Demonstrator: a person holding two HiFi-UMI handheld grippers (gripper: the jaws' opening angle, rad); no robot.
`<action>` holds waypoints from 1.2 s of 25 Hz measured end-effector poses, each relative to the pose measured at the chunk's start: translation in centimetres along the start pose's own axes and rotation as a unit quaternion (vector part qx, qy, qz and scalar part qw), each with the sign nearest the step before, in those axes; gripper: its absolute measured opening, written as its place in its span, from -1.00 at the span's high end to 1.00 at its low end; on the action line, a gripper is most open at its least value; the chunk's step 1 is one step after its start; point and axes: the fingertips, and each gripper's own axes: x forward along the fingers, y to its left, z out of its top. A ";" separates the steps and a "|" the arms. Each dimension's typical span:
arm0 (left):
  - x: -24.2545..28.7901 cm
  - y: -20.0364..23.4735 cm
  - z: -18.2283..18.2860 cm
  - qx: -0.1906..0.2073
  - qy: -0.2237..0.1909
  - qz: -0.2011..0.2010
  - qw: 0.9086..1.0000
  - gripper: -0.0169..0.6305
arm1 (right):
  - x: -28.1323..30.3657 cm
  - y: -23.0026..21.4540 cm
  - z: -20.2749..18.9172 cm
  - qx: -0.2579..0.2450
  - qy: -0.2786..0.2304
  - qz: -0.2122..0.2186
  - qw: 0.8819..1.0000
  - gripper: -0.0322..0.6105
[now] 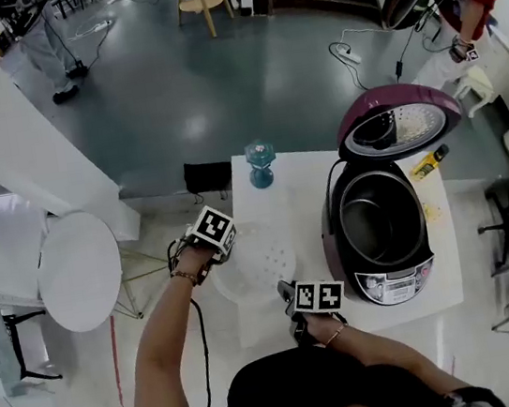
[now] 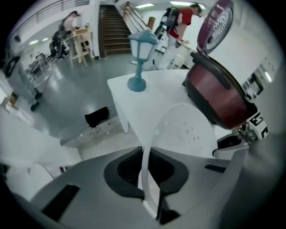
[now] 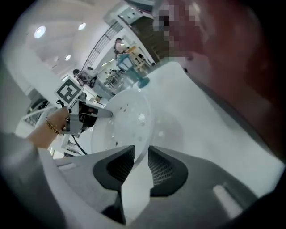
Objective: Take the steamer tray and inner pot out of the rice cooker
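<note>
Beside rice cooker, steamer tray level

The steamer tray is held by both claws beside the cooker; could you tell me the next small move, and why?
Probably lower the steamer tray onto the table and open both claws: the left claw and right claw each pinch its rim, it is already out of the rice cooker, and the inner pot still waits inside.

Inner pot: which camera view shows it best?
The head view: it looks down into the inner pot, seated in the open rice cooker. The left gripper view shows only the cooker's outside; the right gripper view, a dark red blur.
</note>
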 end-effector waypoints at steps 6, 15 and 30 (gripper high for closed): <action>3.9 -3.2 9.2 0.193 0.027 0.024 0.981 0.89 | 0.3 -1.3 0.1 0.183 -0.029 0.016 0.983 0.66; 7.8 -6.1 14.0 0.296 0.033 0.016 0.954 0.86 | 1.1 -2.9 0.9 0.342 -0.092 -0.018 0.935 0.71; 5.7 -5.4 17.5 0.327 -0.100 0.088 0.936 0.35 | 1.6 -4.3 5.2 0.383 -0.173 -0.026 0.907 0.77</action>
